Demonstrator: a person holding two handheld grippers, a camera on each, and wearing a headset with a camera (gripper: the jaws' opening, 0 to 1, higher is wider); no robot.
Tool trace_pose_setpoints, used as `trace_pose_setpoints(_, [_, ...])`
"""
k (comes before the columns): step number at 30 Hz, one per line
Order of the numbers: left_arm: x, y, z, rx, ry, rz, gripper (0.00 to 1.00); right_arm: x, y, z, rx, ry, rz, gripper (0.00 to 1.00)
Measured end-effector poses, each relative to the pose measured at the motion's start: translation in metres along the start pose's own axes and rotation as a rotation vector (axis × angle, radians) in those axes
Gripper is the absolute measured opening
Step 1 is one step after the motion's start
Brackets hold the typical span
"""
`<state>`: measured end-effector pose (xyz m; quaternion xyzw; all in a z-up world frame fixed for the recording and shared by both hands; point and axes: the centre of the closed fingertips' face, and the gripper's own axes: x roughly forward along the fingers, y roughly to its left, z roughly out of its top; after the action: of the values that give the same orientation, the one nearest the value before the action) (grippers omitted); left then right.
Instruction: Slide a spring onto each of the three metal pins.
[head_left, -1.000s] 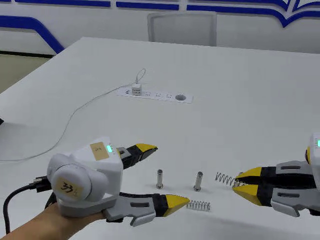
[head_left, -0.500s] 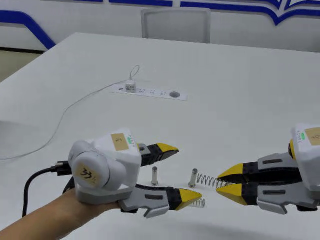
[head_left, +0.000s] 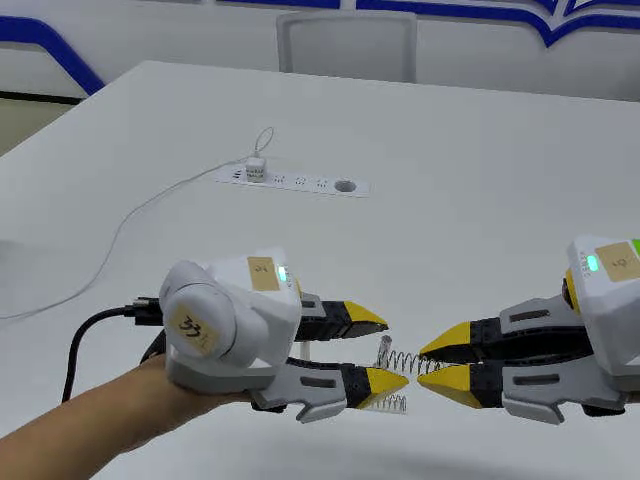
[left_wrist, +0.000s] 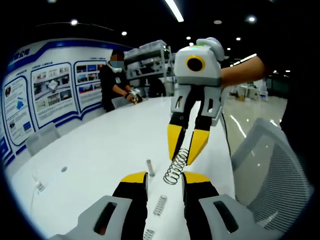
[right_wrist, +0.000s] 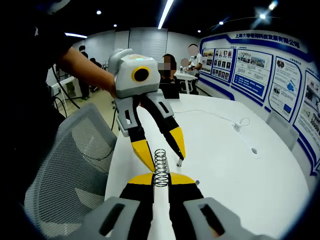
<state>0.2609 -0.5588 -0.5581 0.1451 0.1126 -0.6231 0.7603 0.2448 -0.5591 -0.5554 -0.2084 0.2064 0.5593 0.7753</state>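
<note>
Your right gripper (head_left: 423, 367) is clamped on one end of a spring (head_left: 405, 361). The spring's free end reaches between the parted jaws of your left gripper (head_left: 395, 351), close beside an upright pin (head_left: 382, 343). A second spring (head_left: 385, 403) lies loose on the surface (head_left: 480, 180), just beside the left gripper's lower jaw.

Your head view is bright and sharp, with only a soft shadow on the desk (head_left: 480, 180) beneath your left gripper (head_left: 393, 350). Both gripper views bow at the edges, and a ceiling strip light (left_wrist: 175, 10) glares above.
</note>
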Motion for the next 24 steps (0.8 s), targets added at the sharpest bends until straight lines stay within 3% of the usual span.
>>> trace_pose_setpoints(4, [-0.002,-0.008,0.002,-0.037,-0.014,-0.044,0.14,-0.001,-0.001,0.003,-0.001,-0.008,0.0,0.11])
trace_pose_setpoints(17, [-0.003,-0.018,0.0,0.038,0.025,-0.072,0.14,0.001,0.008,-0.001,-0.026,0.02,0.041,0.11])
trace_pose_setpoints(21, [-0.003,-0.019,0.0,0.035,0.028,-0.076,0.13,0.0,0.008,-0.001,-0.023,0.02,0.044,0.11])
trace_pose_setpoints(24, [-0.003,-0.021,0.0,0.071,0.042,-0.081,0.11,-0.001,0.009,-0.001,-0.022,0.021,0.048,0.11])
